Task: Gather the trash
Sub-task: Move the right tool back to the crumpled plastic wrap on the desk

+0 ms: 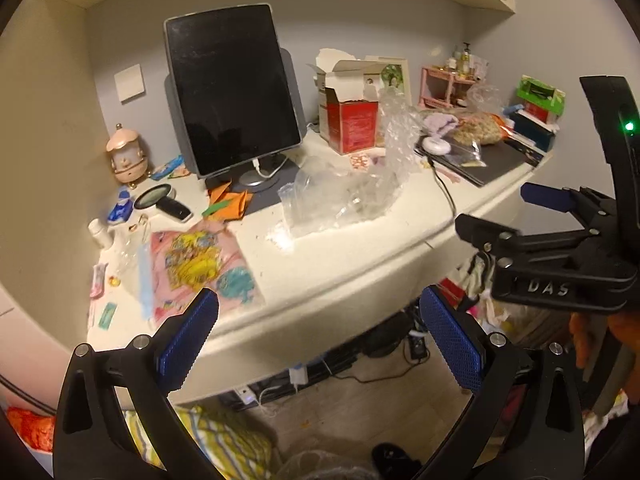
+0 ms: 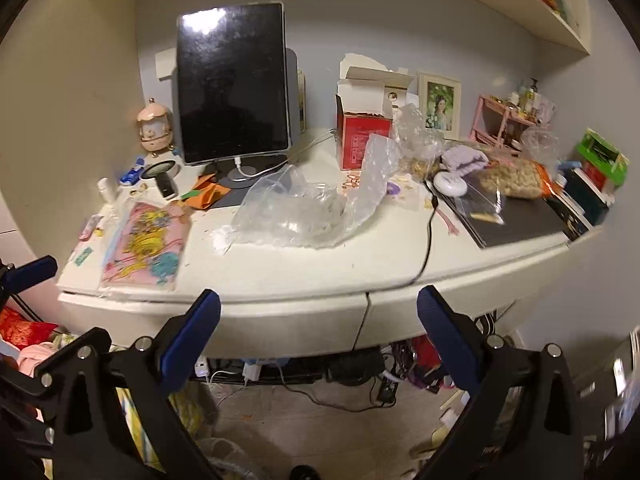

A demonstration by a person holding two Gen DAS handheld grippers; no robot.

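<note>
A crumpled clear plastic bag [image 1: 344,196] [image 2: 304,208] lies in the middle of the white desk [image 1: 340,264] [image 2: 320,272]. Orange paper scraps [image 1: 230,202] [image 2: 208,194] sit by the monitor's foot. A pink printed packet [image 1: 200,268] [image 2: 144,240] lies near the desk's left front edge, with small wrappers [image 1: 107,314] beside it. My left gripper [image 1: 320,336] is open and empty, in front of the desk edge. My right gripper [image 2: 318,336] is also open and empty, below the desk front; it shows at the right of the left wrist view [image 1: 520,208].
A dark monitor [image 1: 232,92] [image 2: 234,80] stands at the back. An open red box [image 1: 352,120] [image 2: 364,136], a snack bag [image 2: 516,180], a black notebook [image 2: 516,216] and a black cable [image 2: 428,236] crowd the right. Cables and clutter lie under the desk.
</note>
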